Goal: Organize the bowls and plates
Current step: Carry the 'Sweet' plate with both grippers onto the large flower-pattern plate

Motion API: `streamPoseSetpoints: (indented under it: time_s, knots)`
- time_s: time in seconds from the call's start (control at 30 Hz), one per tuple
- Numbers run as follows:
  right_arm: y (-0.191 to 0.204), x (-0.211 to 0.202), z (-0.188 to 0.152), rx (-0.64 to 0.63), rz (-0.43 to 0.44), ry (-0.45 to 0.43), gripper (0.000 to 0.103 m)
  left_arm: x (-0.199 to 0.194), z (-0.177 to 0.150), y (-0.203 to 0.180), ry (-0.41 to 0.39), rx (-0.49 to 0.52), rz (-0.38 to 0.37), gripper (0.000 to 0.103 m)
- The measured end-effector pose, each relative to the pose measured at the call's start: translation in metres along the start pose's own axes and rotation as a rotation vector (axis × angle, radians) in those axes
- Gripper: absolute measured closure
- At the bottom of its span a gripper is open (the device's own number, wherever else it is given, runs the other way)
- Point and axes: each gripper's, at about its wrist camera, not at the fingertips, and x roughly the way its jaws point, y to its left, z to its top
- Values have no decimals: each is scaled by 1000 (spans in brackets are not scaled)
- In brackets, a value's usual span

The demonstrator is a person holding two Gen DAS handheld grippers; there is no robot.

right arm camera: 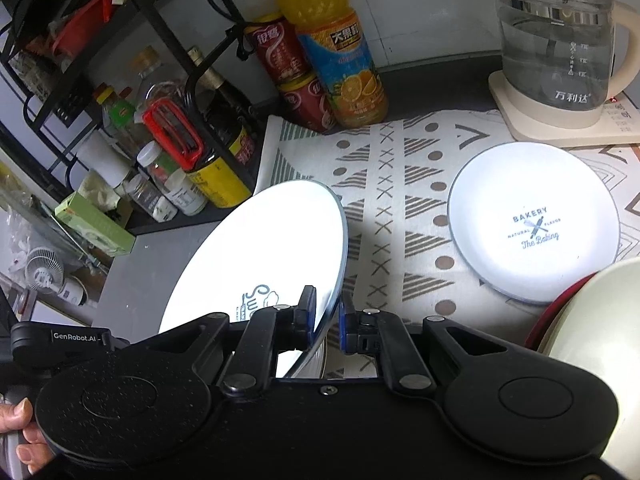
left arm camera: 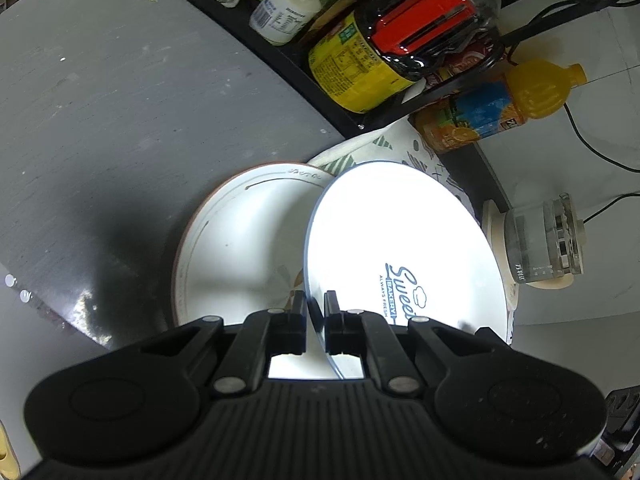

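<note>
A white plate with a blue rim and a "Sweet Bakery" print (left arm camera: 400,240) is held tilted on edge. My left gripper (left arm camera: 316,304) is shut on its rim from one side. My right gripper (right arm camera: 326,304) is shut on the same plate (right arm camera: 260,252) from the other side. Under it in the left wrist view lies a larger white plate with a brown rim (left arm camera: 240,240) on the grey counter. A second small bakery plate (right arm camera: 532,220) lies flat on the patterned cloth to the right. A cream bowl with a red edge (right arm camera: 592,320) shows at the right.
A black rack (left arm camera: 280,52) with jars and bottles stands behind. An orange juice bottle (right arm camera: 336,48), red cans (right arm camera: 284,56) and a glass kettle (right arm camera: 556,40) stand at the back of the patterned cloth (right arm camera: 400,184).
</note>
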Motion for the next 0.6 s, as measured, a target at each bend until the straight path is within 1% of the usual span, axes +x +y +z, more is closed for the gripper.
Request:
streamPoseSetpoints:
  time_s: [0.23, 0.6]
  knots:
    - [2, 7, -10, -14, -6, 23, 92, 4, -6, 13, 20, -34, 26, 97]
    - [5, 17, -16, -28, -2, 49, 92, 6, -10, 22, 35, -42, 60, 96]
